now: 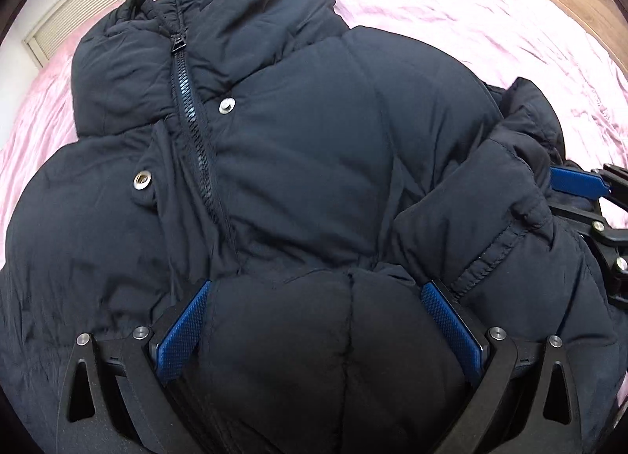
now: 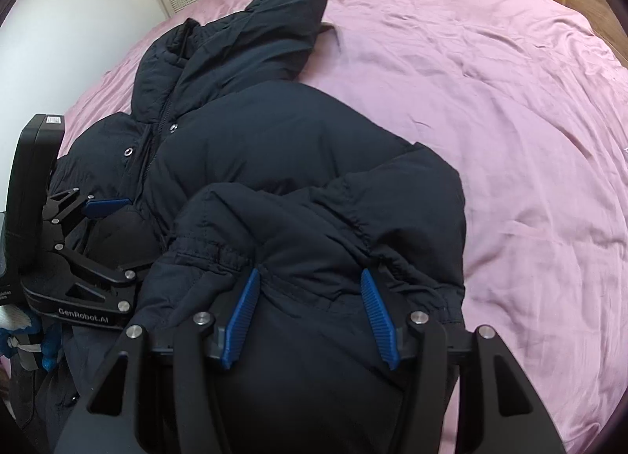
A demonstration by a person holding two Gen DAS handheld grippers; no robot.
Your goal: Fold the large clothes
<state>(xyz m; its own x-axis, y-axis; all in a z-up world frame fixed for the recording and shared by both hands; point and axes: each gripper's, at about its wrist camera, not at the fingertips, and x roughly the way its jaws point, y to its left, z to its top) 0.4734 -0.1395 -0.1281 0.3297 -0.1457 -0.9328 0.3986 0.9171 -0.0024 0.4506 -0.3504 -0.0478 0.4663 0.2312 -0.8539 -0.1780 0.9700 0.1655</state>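
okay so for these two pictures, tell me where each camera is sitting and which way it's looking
Left wrist: on the left gripper, aimed steeply down at the dark puffer jacket, its collar toward the louvred panels; jacket fabric bulges between its blue pads; the right gripper shows at the right edge.
Right wrist: on the right gripper, looking down over a jacket sleeve and the pink sheet; the left gripper shows at the left edge.
Shared: jacket, sheet, both grippers.

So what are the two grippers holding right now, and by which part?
Both grip the dark navy puffer jacket. The left gripper pinches a puffy fold near the zipper; the right gripper has a bunched fold by a stitched hem, though its pads' pressure cannot be told.
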